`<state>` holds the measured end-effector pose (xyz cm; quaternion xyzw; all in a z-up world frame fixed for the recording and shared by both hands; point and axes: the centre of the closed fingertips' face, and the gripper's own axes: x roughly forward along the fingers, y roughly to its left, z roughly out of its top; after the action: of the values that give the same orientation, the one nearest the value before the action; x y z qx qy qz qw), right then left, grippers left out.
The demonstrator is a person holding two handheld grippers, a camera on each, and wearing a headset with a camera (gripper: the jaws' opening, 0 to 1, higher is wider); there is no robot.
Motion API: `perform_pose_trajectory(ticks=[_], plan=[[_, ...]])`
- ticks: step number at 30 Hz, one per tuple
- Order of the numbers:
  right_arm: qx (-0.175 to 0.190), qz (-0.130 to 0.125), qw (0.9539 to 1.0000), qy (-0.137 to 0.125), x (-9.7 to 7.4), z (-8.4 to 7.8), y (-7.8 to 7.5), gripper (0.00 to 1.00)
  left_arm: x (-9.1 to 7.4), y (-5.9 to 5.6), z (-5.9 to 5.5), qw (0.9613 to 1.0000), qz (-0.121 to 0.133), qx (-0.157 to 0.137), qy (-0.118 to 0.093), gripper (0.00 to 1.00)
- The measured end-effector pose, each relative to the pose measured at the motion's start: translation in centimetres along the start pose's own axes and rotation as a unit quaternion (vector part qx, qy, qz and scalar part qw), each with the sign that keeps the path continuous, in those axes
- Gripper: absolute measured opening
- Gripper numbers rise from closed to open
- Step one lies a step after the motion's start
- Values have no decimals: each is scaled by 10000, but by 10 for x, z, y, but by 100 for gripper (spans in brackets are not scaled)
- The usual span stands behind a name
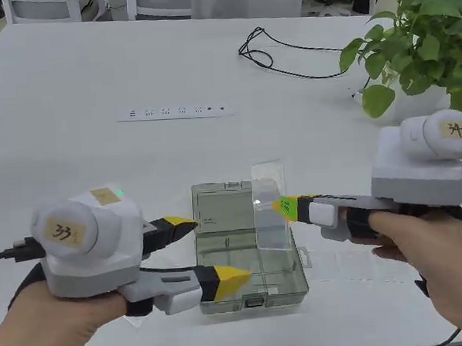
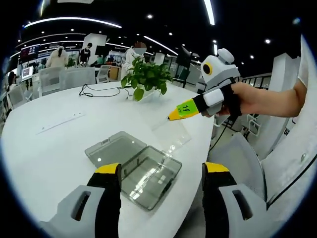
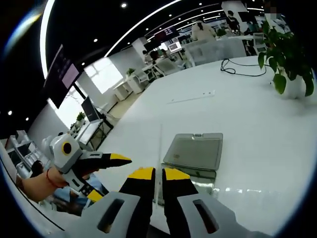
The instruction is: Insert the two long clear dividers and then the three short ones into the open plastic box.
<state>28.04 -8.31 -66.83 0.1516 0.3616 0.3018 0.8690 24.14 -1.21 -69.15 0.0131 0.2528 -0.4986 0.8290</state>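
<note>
Step in hand: I judged that I was at the placing of one divider into the box, with the seating not yet done.
Right tongs (image 1: pixel 285 207): they were clenched on the upper edge of a thin clear plastic divider sheet (image 1: pixel 267 188).
Divider: it hung upright over the right part of the box. In the right gripper view I saw it edge-on, as a fine line running up from between the jaws. Whether it was a long one or a short one, I could not tell.
Box: the grey translucent plastic box (image 1: pixel 257 299) stood on the white worktop (image 1: pixel 71 88) between my two hands, with its flat lid (image 1: pixel 221 208) lying open on the far side.
Left tongs (image 1: pixel 218 250): they were released, the yellow tips wide apart and grasping nothing, just at the left side of the box.
Inside of box: a faint line ran along the tray, but I could not say if a divider already stood there.
Next move: I thought the sheet must go down straight, its ends meeting the slots in the walls. The left tongs could steady the box, because the light plastic may slide.
</note>
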Motion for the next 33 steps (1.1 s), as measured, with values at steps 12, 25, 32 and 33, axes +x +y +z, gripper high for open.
perform_pose_trajectory(ticks=[12,25,32,33], plan=[[309,-689,9926,953,14,-8,-33,7,-4,5,-17,9994,-114,248,195,83],[1063,-1117,9733,1697,28,-47,-49,7,-2,10,-32,9978,-345,459,330,93],[1080,-1355,9625,2087,40,-71,-61,7,-2,12,-34,9975,-438,468,311,92],[1077,-1386,9616,2108,42,-72,-62,7,-2,12,-35,9974,-436,469,315,92]])
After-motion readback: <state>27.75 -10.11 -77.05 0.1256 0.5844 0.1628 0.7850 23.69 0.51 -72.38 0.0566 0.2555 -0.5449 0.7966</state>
